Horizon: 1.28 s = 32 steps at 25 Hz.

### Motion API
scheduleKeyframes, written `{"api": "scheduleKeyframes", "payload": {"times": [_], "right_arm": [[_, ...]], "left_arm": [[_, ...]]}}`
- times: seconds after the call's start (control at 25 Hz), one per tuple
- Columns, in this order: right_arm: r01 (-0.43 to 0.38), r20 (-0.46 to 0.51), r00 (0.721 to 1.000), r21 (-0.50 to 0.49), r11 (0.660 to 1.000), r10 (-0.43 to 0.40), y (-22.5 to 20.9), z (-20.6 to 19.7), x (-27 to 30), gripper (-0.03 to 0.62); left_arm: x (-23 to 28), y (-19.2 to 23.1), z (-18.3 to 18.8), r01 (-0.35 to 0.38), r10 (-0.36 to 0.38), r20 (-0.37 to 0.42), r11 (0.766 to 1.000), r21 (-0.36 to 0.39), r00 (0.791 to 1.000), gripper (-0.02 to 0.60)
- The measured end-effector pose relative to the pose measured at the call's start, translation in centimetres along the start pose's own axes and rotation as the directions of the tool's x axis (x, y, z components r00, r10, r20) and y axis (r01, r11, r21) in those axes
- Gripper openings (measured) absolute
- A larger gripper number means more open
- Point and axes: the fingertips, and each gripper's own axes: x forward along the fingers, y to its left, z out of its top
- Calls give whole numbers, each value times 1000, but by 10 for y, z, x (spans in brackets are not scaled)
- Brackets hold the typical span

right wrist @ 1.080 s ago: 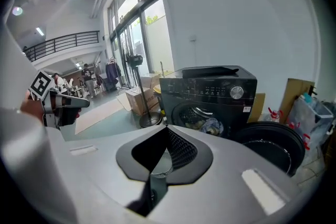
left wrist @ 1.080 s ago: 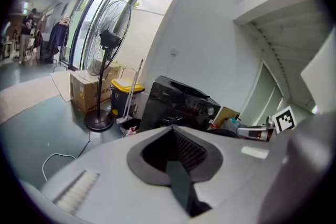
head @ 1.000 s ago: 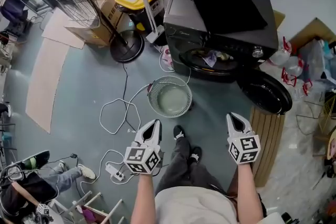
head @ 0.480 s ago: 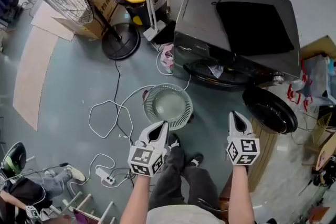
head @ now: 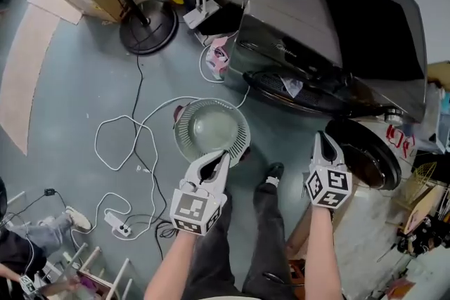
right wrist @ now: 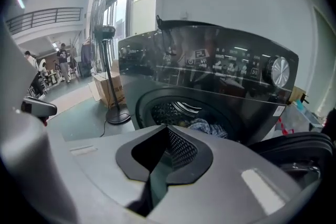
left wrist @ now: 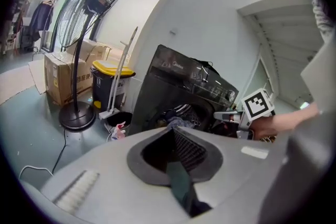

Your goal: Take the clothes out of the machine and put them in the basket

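The left gripper (head: 219,159), jaws pressed together on nothing, hangs at the near edge of the basket (head: 211,126). Further right, the right gripper (head: 325,140), likewise closed and empty, faces the machine (head: 330,24). The clothes (right wrist: 207,127) lie in its open drum; they look soft, light and likely tangled, so pinch a raised fold.

1. The machine's (head: 337,31) round mouth (head: 316,91), centre right of the head view, stands open and unblocked, with clothes (right wrist: 207,126) lying inside.
2. Its door (head: 364,152) hangs swung out at lower right, narrowing that side.
3. The basket (head: 211,131) at centre is open on top. Bare floor (head: 70,116) lies to its left, crossed by cables (head: 105,124).
4. A fan base (head: 149,26) crowds the upper left.
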Motion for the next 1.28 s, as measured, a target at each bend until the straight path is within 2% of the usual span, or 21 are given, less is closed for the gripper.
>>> {"api": "scheduleKeyframes", "payload": {"times": [0.2, 0.44, 0.56, 0.64, 0.72, 0.84, 1.0, 1.28], "right_arm": [[-41, -42, 998, -70, 997, 38, -11, -25, 53, 2], [-135, -106, 988, -248, 959, 112, -11, -42, 108, 2], [-186, -145, 978, -299, 936, 148, -11, -51, 131, 2], [-237, -191, 965, -336, 911, 181, -9, -65, 144, 2], [-287, -232, 950, -400, 870, 207, -8, -78, 156, 3], [-333, -278, 934, -458, 824, 223, -21, -96, 174, 5], [-349, -312, 926, -498, 794, 211, -39, -121, 203, 40], [-364, -346, 917, -523, 771, 199, -47, -151, 243, 75]], "left_arm": [[43, -4, -9, 47, -46, -6, 995, 94, 999, 57], [105, -20, -21, 44, -45, 8, 995, 95, 999, 56], [141, -33, -24, 58, -59, -2, 992, 112, 998, 57], [166, -44, -32, 91, -90, -16, 989, 120, 996, 57], [187, -52, -39, 123, -119, -36, 981, 150, 992, 57], [211, -57, -44, 114, -106, -54, 977, 181, 993, 57], [239, -56, -57, 96, -89, -44, 981, 170, 995, 57], [279, -49, -81, 77, -75, -24, 990, 120, 997, 57]]}}
